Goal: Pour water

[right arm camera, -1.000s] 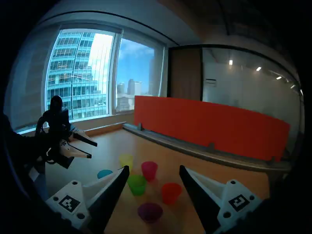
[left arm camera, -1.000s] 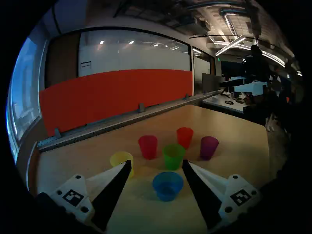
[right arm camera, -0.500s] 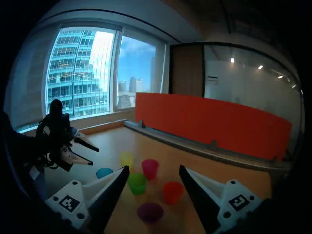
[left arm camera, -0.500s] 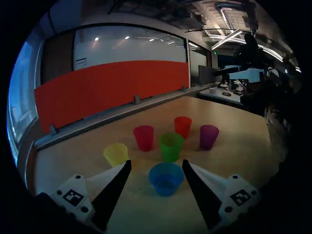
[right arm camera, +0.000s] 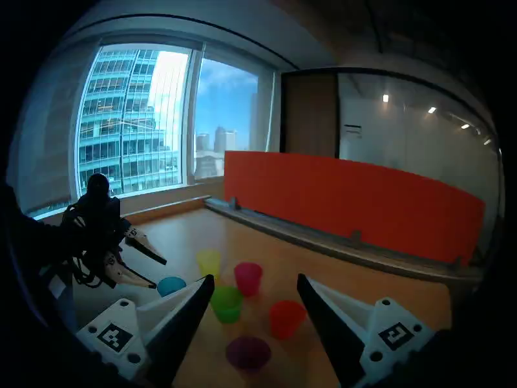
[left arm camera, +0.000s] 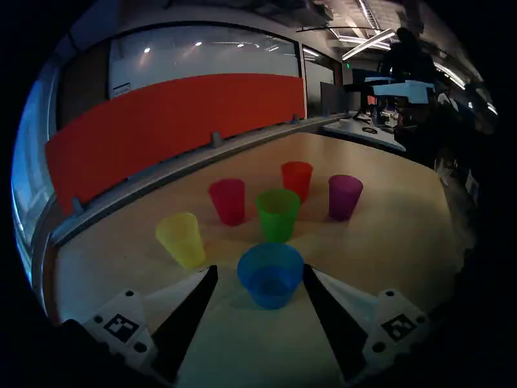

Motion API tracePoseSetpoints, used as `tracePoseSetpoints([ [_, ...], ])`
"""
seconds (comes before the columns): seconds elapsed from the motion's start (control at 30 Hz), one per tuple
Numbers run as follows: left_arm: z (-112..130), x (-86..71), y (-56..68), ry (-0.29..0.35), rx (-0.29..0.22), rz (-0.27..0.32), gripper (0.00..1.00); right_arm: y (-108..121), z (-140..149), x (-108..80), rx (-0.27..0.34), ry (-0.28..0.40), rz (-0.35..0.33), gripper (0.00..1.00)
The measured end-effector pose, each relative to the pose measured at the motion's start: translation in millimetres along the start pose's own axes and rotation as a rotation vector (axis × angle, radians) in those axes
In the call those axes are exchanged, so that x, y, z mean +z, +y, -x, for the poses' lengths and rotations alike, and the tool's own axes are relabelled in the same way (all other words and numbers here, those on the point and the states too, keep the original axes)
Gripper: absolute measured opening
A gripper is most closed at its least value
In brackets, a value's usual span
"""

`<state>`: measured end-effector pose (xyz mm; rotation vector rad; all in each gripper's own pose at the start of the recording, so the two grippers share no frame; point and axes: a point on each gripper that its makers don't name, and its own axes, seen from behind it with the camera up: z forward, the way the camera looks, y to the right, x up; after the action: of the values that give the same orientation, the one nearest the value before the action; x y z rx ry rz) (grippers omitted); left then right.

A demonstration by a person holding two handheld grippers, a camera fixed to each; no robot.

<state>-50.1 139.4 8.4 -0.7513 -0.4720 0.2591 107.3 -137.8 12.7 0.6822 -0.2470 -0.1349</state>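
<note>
Blue cup low between the wide-apart left gripper tips; right gripper likewise spread apart

The blue cup stands upright on the table, perhaps holding a little water. Behind it, also upright, stand the yellow cup, pink cup, green cup, orange cup and purple cup.

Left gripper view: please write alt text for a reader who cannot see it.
The open left gripper points at a blue cup on a wooden table, just ahead of its fingertips and untouched. Behind it stand yellow, pink, green, orange and purple cups, before a red partition.
</note>
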Motion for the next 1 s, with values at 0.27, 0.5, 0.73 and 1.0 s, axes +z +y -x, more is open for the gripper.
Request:
tracePoseSetpoints([
  [0.27,15,9.8,9.6,-0.069,0.03,0.047,0.97,2,2,4.6,0.001,-0.004,-0.002,0.99],
  [0.5,22,19.4,12.2,-0.104,0.046,0.063,0.98,5,6,8.7,-0.001,-0.011,-0.001,0.99],
  [0.73,23,31.2,14.4,-0.124,0.048,0.083,0.97,7,9,12.2,0.004,-0.014,0.0,0.99],
  [1.0,22,43.1,14.2,-0.134,0.056,0.088,0.97,11,13,13.8,0.009,-0.016,0.003,0.99],
])
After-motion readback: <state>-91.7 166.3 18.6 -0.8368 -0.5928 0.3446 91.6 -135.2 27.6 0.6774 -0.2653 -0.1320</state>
